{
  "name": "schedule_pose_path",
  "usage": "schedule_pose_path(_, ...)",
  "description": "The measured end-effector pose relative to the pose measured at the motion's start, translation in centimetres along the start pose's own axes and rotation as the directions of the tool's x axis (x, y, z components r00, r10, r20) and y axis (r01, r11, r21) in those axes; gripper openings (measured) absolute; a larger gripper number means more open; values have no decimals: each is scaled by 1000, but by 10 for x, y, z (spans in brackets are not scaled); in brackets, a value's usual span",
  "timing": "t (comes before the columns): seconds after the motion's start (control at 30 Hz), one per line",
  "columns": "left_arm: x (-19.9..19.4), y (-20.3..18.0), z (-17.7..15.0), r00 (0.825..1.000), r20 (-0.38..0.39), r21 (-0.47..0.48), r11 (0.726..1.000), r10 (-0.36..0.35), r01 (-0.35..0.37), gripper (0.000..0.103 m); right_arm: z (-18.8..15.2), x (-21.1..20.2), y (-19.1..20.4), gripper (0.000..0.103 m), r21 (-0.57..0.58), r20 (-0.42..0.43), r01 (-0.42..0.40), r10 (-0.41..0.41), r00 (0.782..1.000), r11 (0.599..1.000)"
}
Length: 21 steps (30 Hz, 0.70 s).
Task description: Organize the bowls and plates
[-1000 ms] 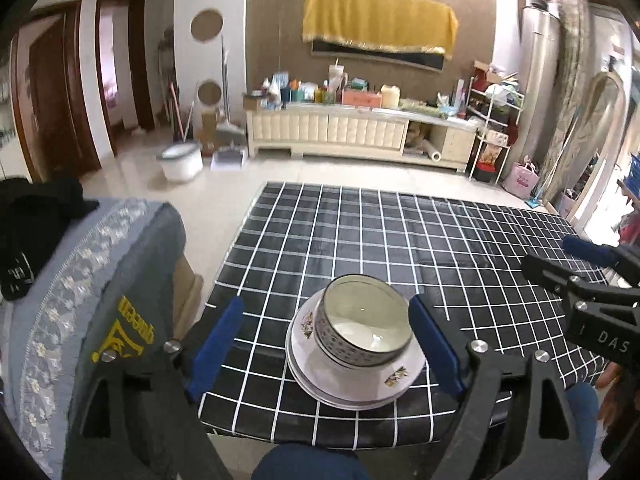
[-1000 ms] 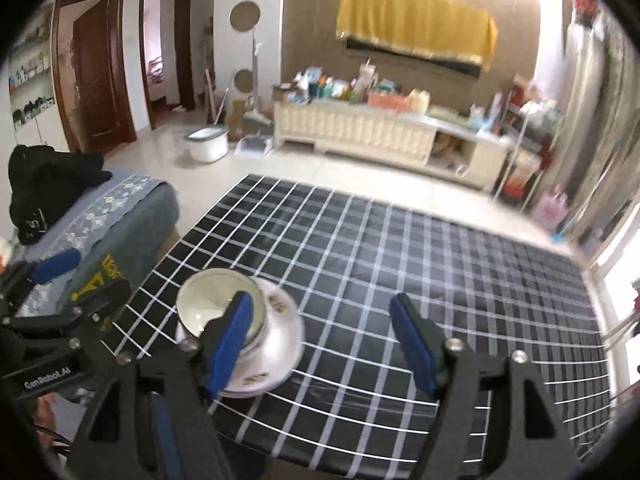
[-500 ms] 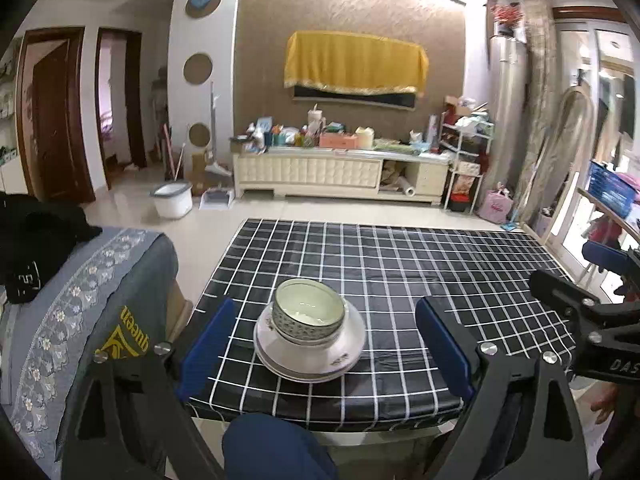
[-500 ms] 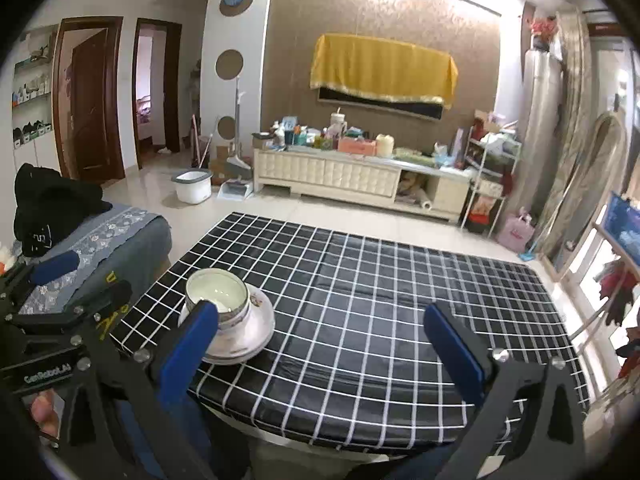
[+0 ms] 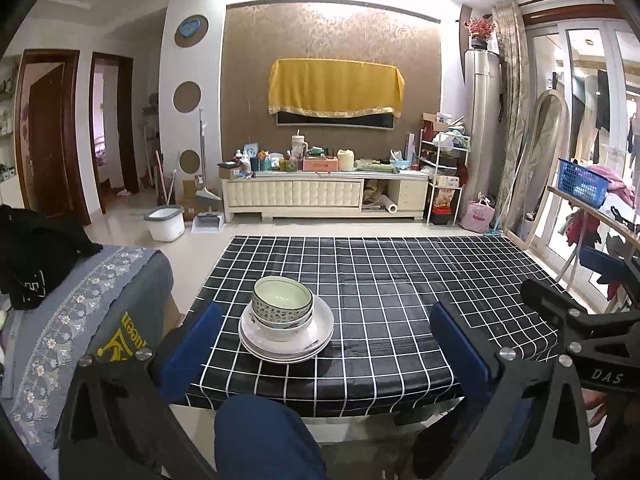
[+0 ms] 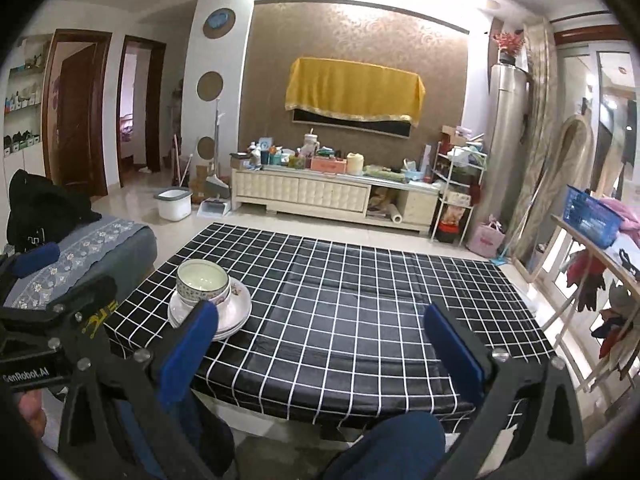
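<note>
Two nested patterned bowls (image 5: 282,304) sit on a small stack of white plates (image 5: 320,332) near the front left of the black checked table (image 5: 400,280). My left gripper (image 5: 323,315) hangs back over the table's near edge, short of the stack. Its jaws are opening and stand wide, and nothing is between the blue pads (image 5: 188,344). In the right wrist view the bowls (image 6: 202,280) and plates (image 6: 238,310) lie left of and beyond my right gripper (image 6: 321,312). That gripper is open and empty over bare tablecloth (image 6: 340,300).
A grey sofa arm (image 5: 100,312) with a black garment (image 5: 36,256) stands left of the table. A person's blue-clad knee (image 5: 260,432) shows below the near edge. Beyond the table are tiled floor, a white bin (image 5: 166,224) and a cluttered low cabinet (image 5: 320,192).
Both grippers have drawn back and risen from the table, so the stack looks smaller and farther. Both pairs of jaws stand wider. The stack has not moved.
</note>
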<state>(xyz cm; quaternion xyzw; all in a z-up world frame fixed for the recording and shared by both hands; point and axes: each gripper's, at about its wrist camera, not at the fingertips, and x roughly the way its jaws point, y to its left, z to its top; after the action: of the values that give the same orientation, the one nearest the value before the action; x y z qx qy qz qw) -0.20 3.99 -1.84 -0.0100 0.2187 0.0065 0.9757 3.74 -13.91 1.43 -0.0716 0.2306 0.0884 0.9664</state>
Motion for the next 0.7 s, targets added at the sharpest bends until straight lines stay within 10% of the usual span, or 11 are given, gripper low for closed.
schedule_pose_path(0.7,-21,-11,-10,999,34,30,999,20,-21,103,-8,-23,2,103,16,25,-7,6,1000,1000)
